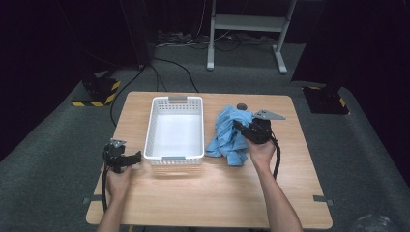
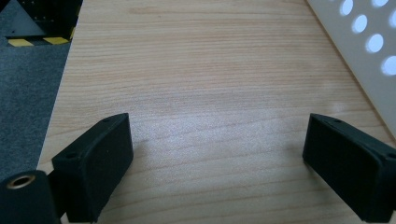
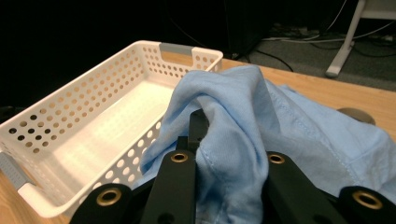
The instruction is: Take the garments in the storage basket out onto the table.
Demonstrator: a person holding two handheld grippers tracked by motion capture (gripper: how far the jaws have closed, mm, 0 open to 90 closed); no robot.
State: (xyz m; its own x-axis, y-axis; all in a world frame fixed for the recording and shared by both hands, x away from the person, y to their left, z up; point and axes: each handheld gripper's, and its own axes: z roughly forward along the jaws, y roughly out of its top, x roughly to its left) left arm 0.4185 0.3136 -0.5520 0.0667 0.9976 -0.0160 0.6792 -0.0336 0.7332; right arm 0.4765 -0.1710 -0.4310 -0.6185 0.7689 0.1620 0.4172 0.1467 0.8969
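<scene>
Right of the white basket (image 1: 175, 128), just beside its long wall, my right gripper (image 1: 241, 127) is clamped on the blue cloth (image 1: 228, 135) — in the right gripper view the fabric (image 3: 243, 121) is bunched up between the two jaws and drapes over them, so the fold is pinched, not just resting there. Rest of the cloth lies crumpled on the wooden table (image 1: 217, 188), its near edge touching or almost touching the basket's right wall; can't tell which. Basket interior (image 3: 102, 135) is bare white plastic, perforated sides, grey handle inserts on the short ends. A small dark round thing (image 1: 241, 106) sits on the table just behind the cloth, away from the basket's far right corner. Left of the basket, near its front left corner, my left gripper (image 1: 135, 157) hovers low over bare wood — jaws spread wide, nothing between them, basket wall (image 2: 369, 51) just off to one side.
</scene>
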